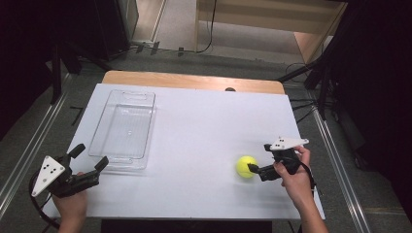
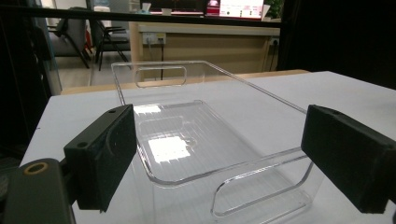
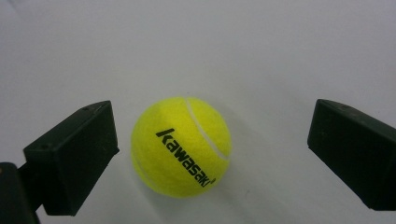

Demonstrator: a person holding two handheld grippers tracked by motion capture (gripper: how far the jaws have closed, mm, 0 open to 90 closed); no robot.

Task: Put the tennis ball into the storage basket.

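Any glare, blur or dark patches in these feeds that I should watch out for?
Left gripper view: ceiling light glares off the floor of the clear tray, whose rims stay readable. Right gripper view: the tennis ball is sharp with legible print, under soft even light with only a faint shadow. High view: the white table is evenly lit, the surroundings fall to black, and the ball looks slightly soft.

A clear tray (image 1: 124, 128) lies on the left side of the bench (image 1: 194, 141). A ball (image 1: 247, 166) lies on the right side, nearer the front edge. The left gripper (image 1: 90, 157) is just in front of the tray. The right gripper (image 1: 256, 168) is around the ball.
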